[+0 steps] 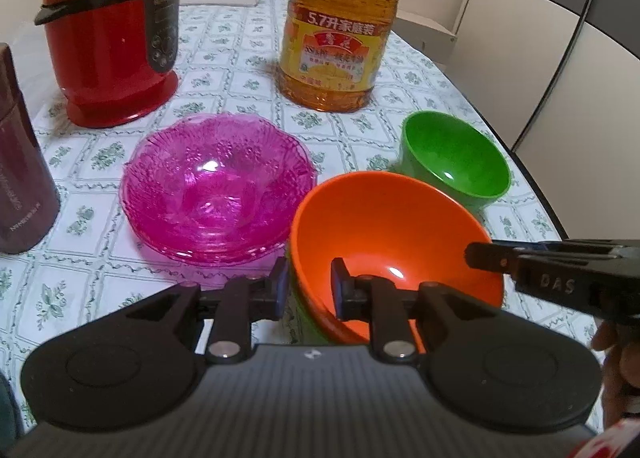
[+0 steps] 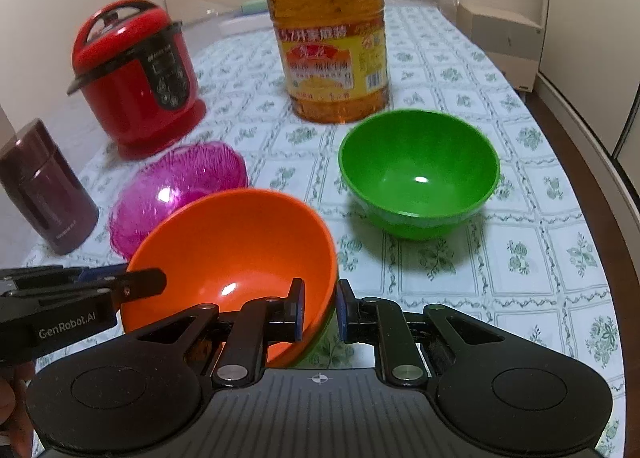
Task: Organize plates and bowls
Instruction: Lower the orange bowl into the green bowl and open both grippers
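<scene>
An orange bowl (image 1: 384, 226) (image 2: 240, 242) is gripped at opposite rims, and a green edge (image 2: 326, 328) showing under it looks like a second bowl nested beneath. My left gripper (image 1: 310, 288) is shut on its left rim, one finger outside and one inside. My right gripper (image 2: 320, 310) is shut on the right rim in the same way. Each gripper shows in the other's view: the right (image 1: 480, 254) and the left (image 2: 152, 282). A separate green bowl (image 1: 456, 154) (image 2: 420, 174) stands upright to the right. A stack of pink glass dishes (image 1: 216, 186) (image 2: 180, 182) lies to the left.
At the back stand a red rice cooker (image 1: 112, 42) (image 2: 136, 74) and a big oil bottle (image 1: 336, 30) (image 2: 328, 46). A maroon flask (image 1: 20, 158) (image 2: 44, 186) stands far left. The flowered tablecloth (image 2: 520, 278) reaches the table's curved edge (image 1: 536, 194) on the right.
</scene>
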`<action>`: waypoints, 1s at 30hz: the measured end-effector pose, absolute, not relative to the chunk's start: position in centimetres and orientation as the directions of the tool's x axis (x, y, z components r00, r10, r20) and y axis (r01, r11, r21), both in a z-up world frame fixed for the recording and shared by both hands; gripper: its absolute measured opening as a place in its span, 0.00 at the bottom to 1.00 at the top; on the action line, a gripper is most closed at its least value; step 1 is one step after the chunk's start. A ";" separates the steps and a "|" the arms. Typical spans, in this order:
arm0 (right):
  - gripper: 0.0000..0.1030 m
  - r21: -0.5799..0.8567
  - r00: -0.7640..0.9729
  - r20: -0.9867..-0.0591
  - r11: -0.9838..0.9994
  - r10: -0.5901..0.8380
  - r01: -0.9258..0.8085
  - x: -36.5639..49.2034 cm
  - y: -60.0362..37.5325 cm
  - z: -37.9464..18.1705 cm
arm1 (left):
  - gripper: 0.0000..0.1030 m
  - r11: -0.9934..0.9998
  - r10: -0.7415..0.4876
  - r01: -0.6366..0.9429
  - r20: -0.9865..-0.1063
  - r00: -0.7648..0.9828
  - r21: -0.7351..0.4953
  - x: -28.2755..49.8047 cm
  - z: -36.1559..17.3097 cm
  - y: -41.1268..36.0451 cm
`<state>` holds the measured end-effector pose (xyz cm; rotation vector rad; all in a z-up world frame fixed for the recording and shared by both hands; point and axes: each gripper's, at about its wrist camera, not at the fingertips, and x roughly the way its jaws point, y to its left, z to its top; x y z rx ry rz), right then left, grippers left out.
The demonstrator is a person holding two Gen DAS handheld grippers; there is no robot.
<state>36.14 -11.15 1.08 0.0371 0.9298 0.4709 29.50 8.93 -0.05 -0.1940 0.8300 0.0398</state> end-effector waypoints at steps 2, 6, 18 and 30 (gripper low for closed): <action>0.17 0.251 0.508 -0.756 0.899 0.414 -0.359 36.1 -11.6 1.3 | 0.21 0.979 -0.036 -0.120 -0.725 0.688 -0.162 29.1 0.2 9.1; 0.17 0.259 0.517 -0.750 0.903 0.412 -0.342 35.4 -12.4 1.8 | 0.22 0.972 -0.038 -0.137 -0.703 0.710 -0.191 27.9 0.7 9.4; 0.19 0.160 0.578 -0.750 0.935 0.323 -0.316 29.5 -14.2 4.6 | 0.24 0.967 -0.074 -0.107 -0.652 0.755 -0.233 22.7 3.5 6.5; 0.19 0.114 0.607 -0.751 0.956 0.260 -0.269 24.4 -17.9 5.1 | 0.25 0.975 -0.093 -0.069 -0.670 0.736 -0.211 19.9 3.4 2.2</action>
